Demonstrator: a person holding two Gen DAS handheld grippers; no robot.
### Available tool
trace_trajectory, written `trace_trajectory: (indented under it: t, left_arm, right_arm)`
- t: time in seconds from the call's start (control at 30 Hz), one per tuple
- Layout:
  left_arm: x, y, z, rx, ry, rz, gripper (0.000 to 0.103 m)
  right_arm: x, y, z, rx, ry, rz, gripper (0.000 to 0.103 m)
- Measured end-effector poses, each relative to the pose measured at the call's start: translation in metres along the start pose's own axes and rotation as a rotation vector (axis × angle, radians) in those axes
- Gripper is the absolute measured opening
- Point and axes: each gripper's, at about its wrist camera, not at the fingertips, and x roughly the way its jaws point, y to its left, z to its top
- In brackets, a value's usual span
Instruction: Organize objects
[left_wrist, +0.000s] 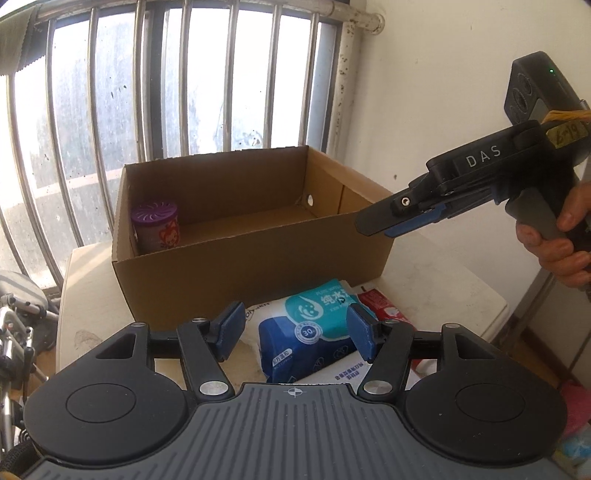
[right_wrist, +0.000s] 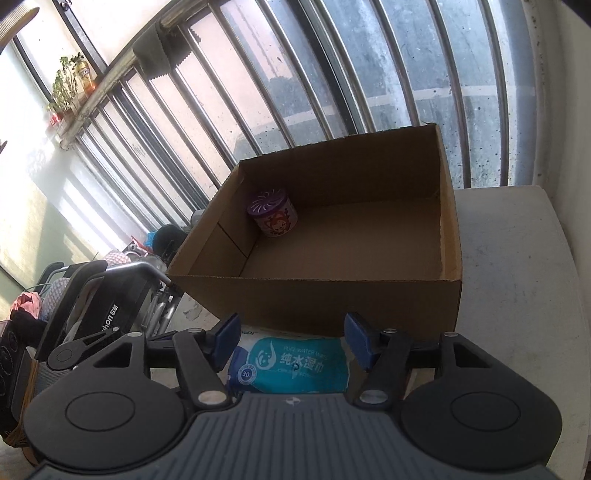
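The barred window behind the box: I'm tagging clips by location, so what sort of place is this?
Probably an enclosed balcony or utility corner of a home. The barred window fills the far wall, a potted plant sits on its rail, and a folded wheelchair is stored beside the white table.

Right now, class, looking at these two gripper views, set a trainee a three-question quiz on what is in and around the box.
1. True or false: the cardboard box holds only one item.
2. Which item lies on the table in front of the box? A) wet wipes pack B) glass bottle C) spoon
3. Fill in: the purple-lidded canister stands in a ____ of the box.

Key: 1 true; 2 A; 3 corner.
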Motion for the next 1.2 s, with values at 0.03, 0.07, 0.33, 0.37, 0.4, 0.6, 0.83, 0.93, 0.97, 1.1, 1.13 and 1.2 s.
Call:
trace_trajectory:
  t: [0.03,0.07,0.33,0.37,0.4,0.6,0.83,0.93,0.97,1.1,1.13,1.2]
  left_arm:
    - [0.003,0.001,-0.002,0.001,0.001,-0.002,0.061]
    - [0.004,0.001,-0.003,-0.002,0.003,-0.003,0.061]
    - [0.029,0.004,-0.017,-0.054,0.015,-0.019,0.064]
    - [0.031,0.004,-0.018,-0.055,0.017,-0.020,0.065]
    - [0.032,0.004,-0.019,-0.059,0.016,-0.019,0.065]
    - [0.041,-0.006,-0.027,0.001,-0.020,0.045,0.066]
    - [0.049,-0.016,-0.030,0.042,-0.023,0.029,0.068]
    - [0.053,-0.014,-0.034,0.024,-0.012,0.016,0.068]
    - [0.054,-0.014,-0.034,0.023,-0.012,0.017,0.068]
    - [0.059,-0.012,-0.039,0.023,-0.006,0.020,0.068]
    - [0.060,-0.011,-0.040,0.017,-0.002,0.017,0.068]
    - [0.062,-0.009,-0.041,0.009,0.001,0.014,0.068]
  right_arm:
    - [0.002,0.001,-0.002,0.000,0.005,0.012,0.067]
    - [0.004,0.002,-0.004,0.003,0.011,0.025,0.068]
    - [0.026,0.000,-0.020,0.012,0.066,0.040,0.079]
    - [0.030,-0.002,-0.022,0.024,0.078,0.046,0.079]
    - [0.033,-0.003,-0.025,0.031,0.088,0.051,0.079]
    - [0.045,-0.009,-0.030,0.070,0.104,0.074,0.079]
    - [0.053,-0.007,-0.031,0.067,0.118,0.068,0.079]
    - [0.056,-0.005,-0.032,0.058,0.121,0.059,0.079]
    - [0.057,-0.004,-0.031,0.058,0.121,0.053,0.079]
    - [0.060,0.003,-0.032,0.009,0.118,0.027,0.080]
    - [0.060,0.005,-0.032,-0.003,0.114,0.020,0.080]
    - [0.062,0.007,-0.032,-0.019,0.110,0.011,0.080]
